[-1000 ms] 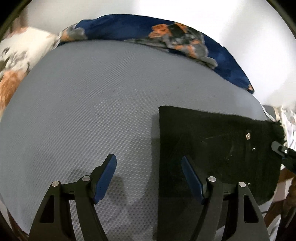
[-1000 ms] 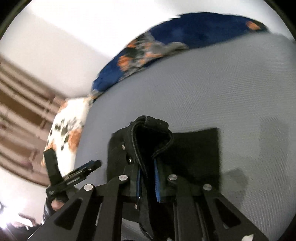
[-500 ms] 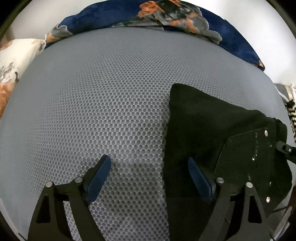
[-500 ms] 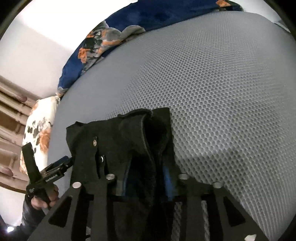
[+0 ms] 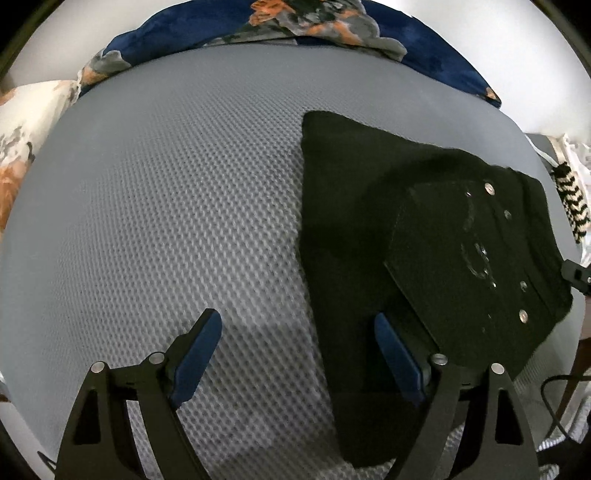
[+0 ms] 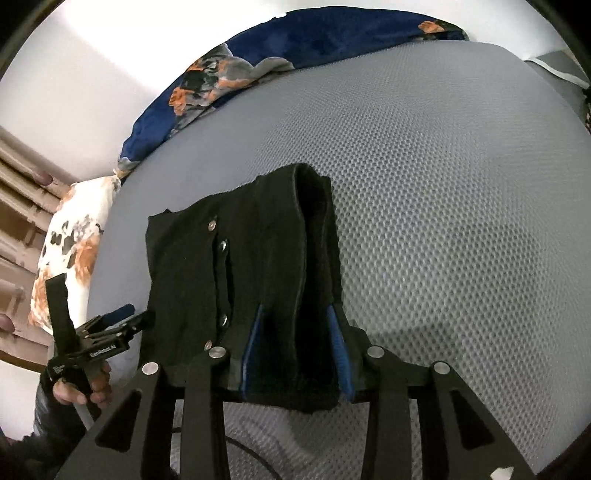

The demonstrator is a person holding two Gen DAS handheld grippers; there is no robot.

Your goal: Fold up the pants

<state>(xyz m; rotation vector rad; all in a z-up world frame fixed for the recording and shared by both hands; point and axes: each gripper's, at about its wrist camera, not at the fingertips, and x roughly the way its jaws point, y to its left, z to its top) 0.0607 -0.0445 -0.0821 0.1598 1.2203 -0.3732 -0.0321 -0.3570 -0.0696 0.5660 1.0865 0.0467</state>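
The black pants (image 5: 351, 192) lie folded into a small bundle on the grey mesh bed surface (image 5: 166, 203). My left gripper (image 5: 295, 354) is open and empty, its right finger over the bundle's left edge. In the right wrist view the pants (image 6: 192, 266) show a row of metal snaps. My right gripper (image 6: 299, 332) has its blue pads spread a little, with a thick fold of the pants between them; the grip looks loose. My left gripper (image 6: 110, 325) shows at the far left, held by a hand.
A dark blue floral blanket (image 5: 332, 22) lies along the far edge by the white wall. A white and orange floral pillow (image 6: 70, 236) sits at the left. A black-and-white striped cord (image 5: 572, 199) lies at the right edge.
My right gripper carried the pants edge over and down onto the bundle, and its jaws have opened from tightly shut to slightly apart. My left gripper moved closer to the bed.
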